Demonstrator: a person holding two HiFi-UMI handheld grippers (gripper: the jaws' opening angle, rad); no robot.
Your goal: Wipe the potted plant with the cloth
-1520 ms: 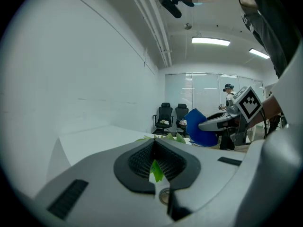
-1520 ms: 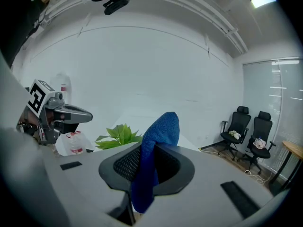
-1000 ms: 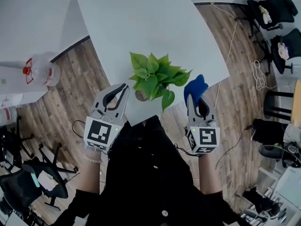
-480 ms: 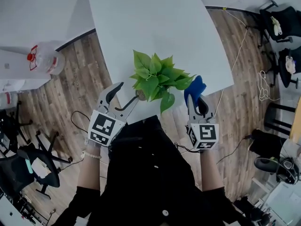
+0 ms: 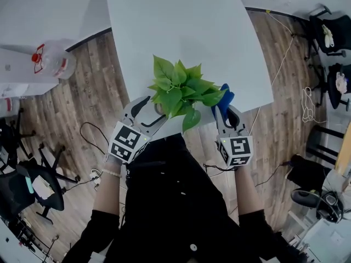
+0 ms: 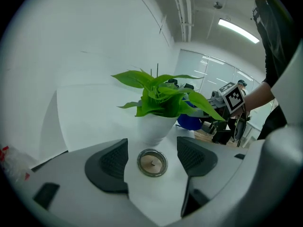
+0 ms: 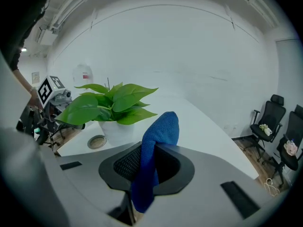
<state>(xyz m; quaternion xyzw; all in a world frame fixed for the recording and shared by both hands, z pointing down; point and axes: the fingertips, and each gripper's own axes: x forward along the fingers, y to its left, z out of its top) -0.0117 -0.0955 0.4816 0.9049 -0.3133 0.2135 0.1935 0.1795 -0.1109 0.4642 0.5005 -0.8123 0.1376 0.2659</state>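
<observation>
The potted plant (image 5: 181, 89), green leaves in a white pot (image 6: 154, 126), stands at the near edge of the white table (image 5: 175, 21). My left gripper (image 5: 153, 109) is just left of the pot and below the leaves. Its jaws are opening, with nothing between the dark pads (image 6: 108, 164). My right gripper (image 5: 225, 113) is at the plant's right side, shut on a blue cloth (image 5: 224, 98). In the right gripper view the cloth (image 7: 158, 141) sticks up out of the jaws, close to the nearest leaves (image 7: 128, 96).
A round metal grommet (image 6: 152, 162) is set in the tabletop in front of the pot. A large water bottle (image 5: 52, 62) lies on the wooden floor at the left. Office chairs (image 5: 334, 32) stand at the right, another chair (image 5: 33, 185) at lower left, cables along the floor.
The left gripper's jaws have gone from shut to wide apart. Both grippers have come down and in toward the plant, the cloth now beside the leaves.
</observation>
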